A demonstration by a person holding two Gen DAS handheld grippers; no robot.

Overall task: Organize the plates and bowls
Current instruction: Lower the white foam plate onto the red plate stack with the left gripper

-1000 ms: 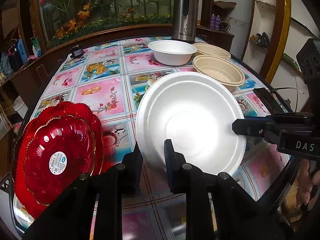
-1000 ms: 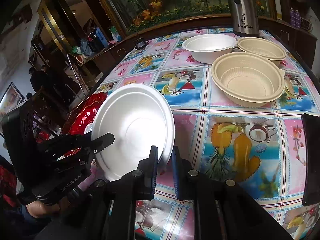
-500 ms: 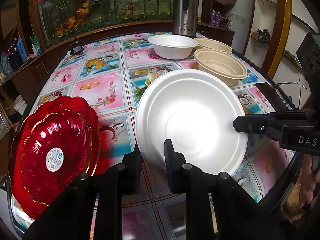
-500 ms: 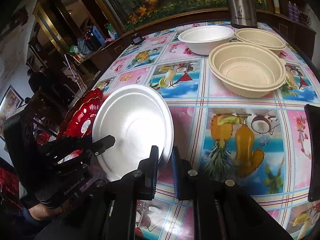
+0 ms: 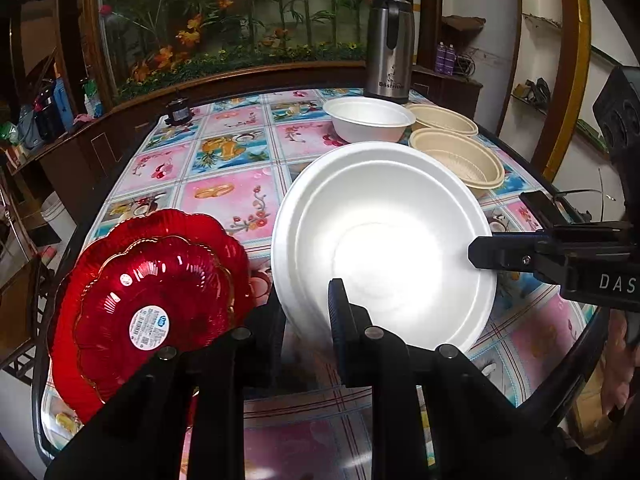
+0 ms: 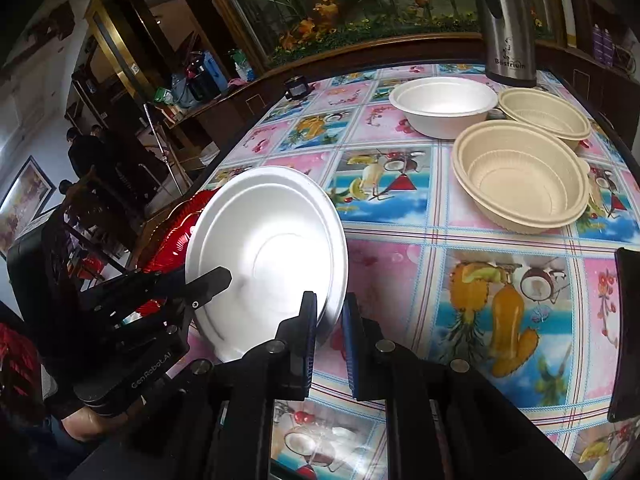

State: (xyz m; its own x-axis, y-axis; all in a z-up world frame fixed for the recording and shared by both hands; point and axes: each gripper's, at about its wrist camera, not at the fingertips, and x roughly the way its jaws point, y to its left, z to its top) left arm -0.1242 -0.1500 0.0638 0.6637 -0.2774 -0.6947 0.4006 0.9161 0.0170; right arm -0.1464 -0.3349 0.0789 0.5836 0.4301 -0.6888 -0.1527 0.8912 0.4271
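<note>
A white foam plate is held tilted just above the tablecloth by both grippers. My left gripper is shut on its near rim in the left wrist view, and it appears at the plate's left edge in the right wrist view. My right gripper is shut on the rim nearest it, and it shows as a black jaw on the plate's right edge. Two stacked red glass plates lie to the left, partly hidden behind the white plate in the right wrist view.
A white bowl and two beige bowls stand at the far right of the table. Behind them is a steel flask. A dark flat object lies at the right edge.
Both grippers have risen slightly with the white plate between them, and the plate now stands clear of the cloth. Both grips are unchanged.
</note>
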